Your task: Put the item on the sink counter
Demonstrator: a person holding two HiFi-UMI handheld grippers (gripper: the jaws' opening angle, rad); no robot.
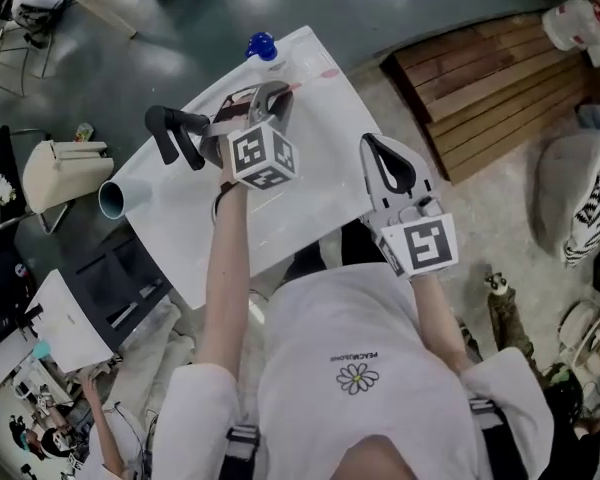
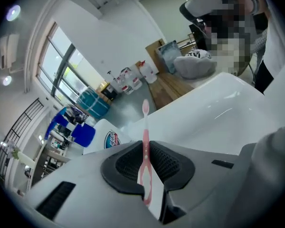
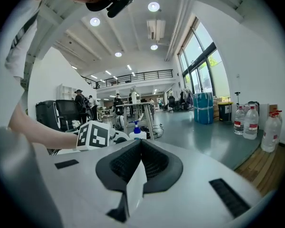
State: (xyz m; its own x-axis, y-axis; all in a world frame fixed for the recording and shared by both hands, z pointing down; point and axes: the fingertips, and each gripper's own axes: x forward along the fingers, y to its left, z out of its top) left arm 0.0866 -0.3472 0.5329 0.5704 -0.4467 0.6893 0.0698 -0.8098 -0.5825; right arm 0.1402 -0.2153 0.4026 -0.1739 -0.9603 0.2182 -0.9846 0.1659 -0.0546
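Observation:
A pink toothbrush (image 2: 145, 141) stands up between the jaws of my left gripper (image 2: 146, 167), which is shut on its handle, bristle end pointing away. In the head view the left gripper (image 1: 265, 98) hovers over the far part of the white sink counter (image 1: 310, 188), and the toothbrush (image 1: 288, 89) sticks out toward the counter's far edge. My right gripper (image 1: 388, 163) hangs at the counter's right edge, shut with nothing between its jaws, as the right gripper view (image 3: 141, 163) also shows.
A black faucet (image 1: 175, 133) rises at the counter's left side. A blue-capped bottle (image 1: 261, 46) stands at the far corner. A grey pipe (image 1: 115, 198) pokes out on the left. Wooden pallets (image 1: 490, 78) and a grey beanbag (image 1: 570, 193) lie to the right.

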